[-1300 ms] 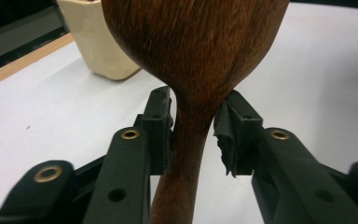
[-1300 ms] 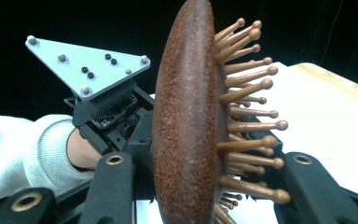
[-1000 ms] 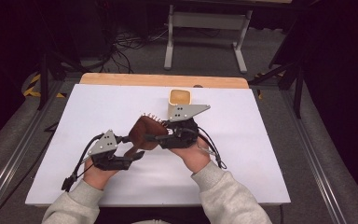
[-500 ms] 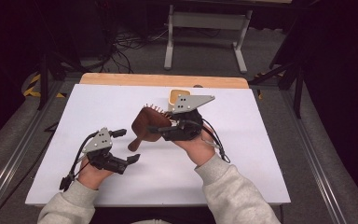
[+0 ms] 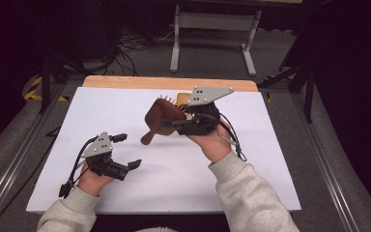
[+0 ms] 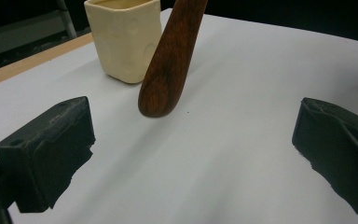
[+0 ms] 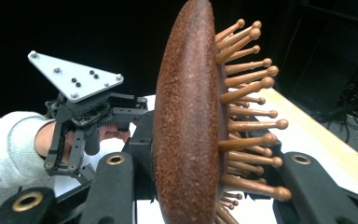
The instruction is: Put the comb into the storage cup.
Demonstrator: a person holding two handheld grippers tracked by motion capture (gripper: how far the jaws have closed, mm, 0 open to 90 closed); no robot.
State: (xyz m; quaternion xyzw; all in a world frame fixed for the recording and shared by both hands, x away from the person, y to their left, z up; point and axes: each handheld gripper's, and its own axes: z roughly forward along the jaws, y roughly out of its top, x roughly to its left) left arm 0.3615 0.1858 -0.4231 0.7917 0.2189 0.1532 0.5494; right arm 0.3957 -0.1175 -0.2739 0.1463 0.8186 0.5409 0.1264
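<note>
A dark brown wooden hairbrush (image 5: 160,118) with peg bristles (image 7: 247,107) is held above the table, and my right gripper (image 5: 172,122) is shut on its head. Its handle (image 6: 168,65) points down and to the left, its tip just over the white surface. My left gripper (image 5: 129,151) is open and holds nothing, low at the front left and apart from the brush. In the left gripper view its two pads (image 6: 51,149) stand wide either side of bare table. A cream cup (image 6: 123,37) stands behind the brush, partly hidden by the right gripper's grey plate (image 5: 207,95).
The white board (image 5: 270,159) covers the table, with a wooden strip (image 5: 169,83) along its far edge. A metal stand (image 5: 212,29) and cables lie on the floor beyond. Dark frame posts flank both sides.
The left gripper has let go of the brush handle and pulled back to the front left, open. The right gripper has lifted the brush up and toward the cup.
</note>
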